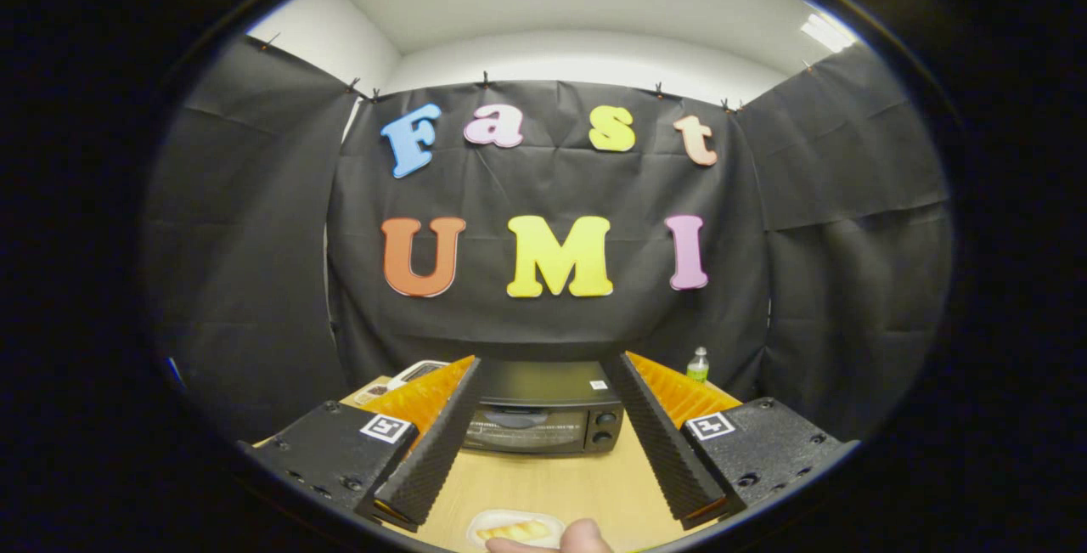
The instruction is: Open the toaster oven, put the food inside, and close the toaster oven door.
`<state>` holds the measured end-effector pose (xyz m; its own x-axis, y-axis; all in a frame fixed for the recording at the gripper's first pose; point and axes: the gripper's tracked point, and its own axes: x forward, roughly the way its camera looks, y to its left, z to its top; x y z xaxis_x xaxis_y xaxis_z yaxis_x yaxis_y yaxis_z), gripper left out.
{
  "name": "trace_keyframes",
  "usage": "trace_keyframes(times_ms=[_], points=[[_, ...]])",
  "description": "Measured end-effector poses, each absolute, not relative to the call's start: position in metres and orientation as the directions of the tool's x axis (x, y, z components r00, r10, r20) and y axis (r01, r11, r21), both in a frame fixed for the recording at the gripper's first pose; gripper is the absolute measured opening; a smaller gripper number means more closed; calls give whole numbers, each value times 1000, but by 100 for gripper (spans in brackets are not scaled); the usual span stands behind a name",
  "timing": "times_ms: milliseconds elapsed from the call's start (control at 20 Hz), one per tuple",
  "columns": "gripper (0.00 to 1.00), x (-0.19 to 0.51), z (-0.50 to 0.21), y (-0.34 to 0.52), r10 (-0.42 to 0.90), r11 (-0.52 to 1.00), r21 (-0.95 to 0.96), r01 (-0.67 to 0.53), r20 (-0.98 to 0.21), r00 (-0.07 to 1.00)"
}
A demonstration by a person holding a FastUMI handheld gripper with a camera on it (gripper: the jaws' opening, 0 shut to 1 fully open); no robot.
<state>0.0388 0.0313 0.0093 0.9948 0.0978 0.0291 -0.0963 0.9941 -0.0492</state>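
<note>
Ahead, closed toaster oven [543,417], fingers [543,442] apart

The black toaster oven [543,417] with a glass door stands on the pale wooden counter [552,485]; its left end is hidden behind one finger of the claw [548,442], whose fingers stand wide apart with nothing between them. Nearer than the oven, a small white plate [515,527] holding a piece of golden bread [512,531] is cut off at the bottom, partly covered by a fingertip [586,538] of a person's hand. Behind the oven to its right, a small clear bottle [697,363] is half hidden; to its left, a flat white-edged item [416,372] is too obscured to identify.
</note>
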Motion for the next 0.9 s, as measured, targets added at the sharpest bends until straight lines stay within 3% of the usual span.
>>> trace_keyframes(times_ms=[200, 600, 900], points=[[100, 83, 27, 54, 171, 985, -51, -167, 102, 980], [100, 220, -35, 77, 173, 985, -3, -173, 36, 984], [100, 284, -151, 88, 160, 987, 27, -158, -135, 978]])
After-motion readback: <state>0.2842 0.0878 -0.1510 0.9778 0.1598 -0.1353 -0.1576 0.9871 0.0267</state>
